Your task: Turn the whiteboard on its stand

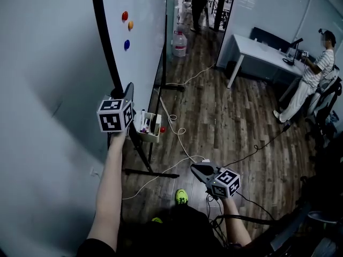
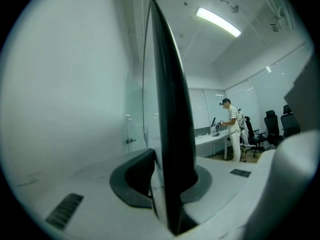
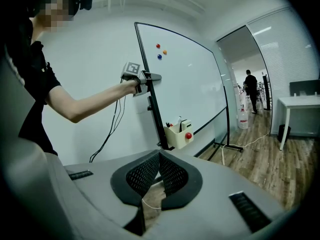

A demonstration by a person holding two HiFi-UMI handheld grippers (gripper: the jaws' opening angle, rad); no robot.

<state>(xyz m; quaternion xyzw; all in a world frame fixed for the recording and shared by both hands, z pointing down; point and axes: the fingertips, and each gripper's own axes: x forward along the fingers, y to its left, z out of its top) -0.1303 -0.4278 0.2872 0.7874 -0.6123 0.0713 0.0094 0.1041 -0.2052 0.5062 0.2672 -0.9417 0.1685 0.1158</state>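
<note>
left gripper point(image 1: 127, 90) clamps board point(image 1: 140, 42) edge, edge upright between jaws; right gripper point(image 1: 199, 169) closed, empty, low, well apart

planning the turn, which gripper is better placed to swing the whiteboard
Left: the left gripper clamps the whiteboard by its black edge; the right gripper hangs low, shut, empty, clear of it.

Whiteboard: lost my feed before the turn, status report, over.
Left tool shut on whiteboard edge, board upright on stand. Right tool shut, empty. Cable on floor by stand feet, water jug past far end.
</note>
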